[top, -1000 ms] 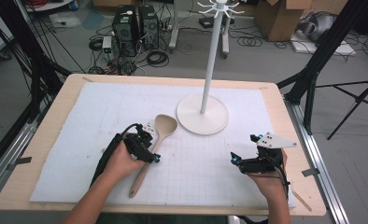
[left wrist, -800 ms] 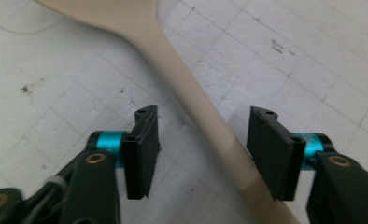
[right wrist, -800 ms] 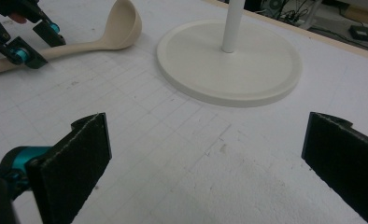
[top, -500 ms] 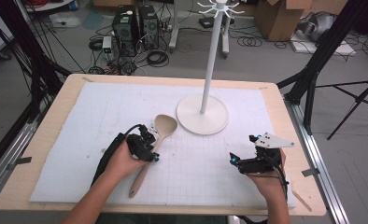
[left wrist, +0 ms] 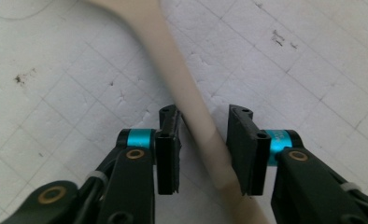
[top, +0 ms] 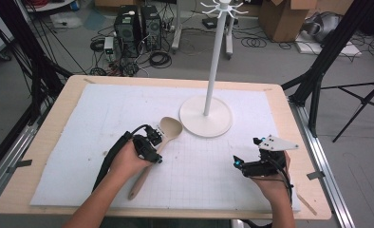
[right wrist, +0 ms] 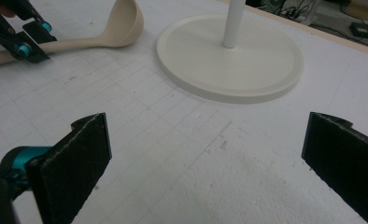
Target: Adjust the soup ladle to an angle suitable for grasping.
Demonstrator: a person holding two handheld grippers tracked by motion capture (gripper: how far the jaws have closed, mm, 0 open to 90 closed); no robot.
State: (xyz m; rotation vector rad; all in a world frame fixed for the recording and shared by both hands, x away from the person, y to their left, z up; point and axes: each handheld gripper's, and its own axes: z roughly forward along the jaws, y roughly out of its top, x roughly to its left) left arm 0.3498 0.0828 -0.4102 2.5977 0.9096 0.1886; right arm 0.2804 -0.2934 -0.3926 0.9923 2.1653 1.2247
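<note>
The left gripper [left wrist: 203, 140] has just been closing astride the beige wooden ladle [top: 153, 150], touching its handle without a clear pinch, at seven o'clock from the white round-based stand [top: 206, 115]; the right gripper [right wrist: 205, 163] gapes wide.

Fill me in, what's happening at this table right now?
A person works with a handheld gripper in each hand over a white gridded mat. The left gripper straddles the handle of a wooden ladle lying flat on the mat; its jaws have just been closing, one pad at the handle, a gap still at the other. The right gripper hangs open over bare mat, holding nothing. A white hook stand sits just beyond the ladle's bowl.
</note>
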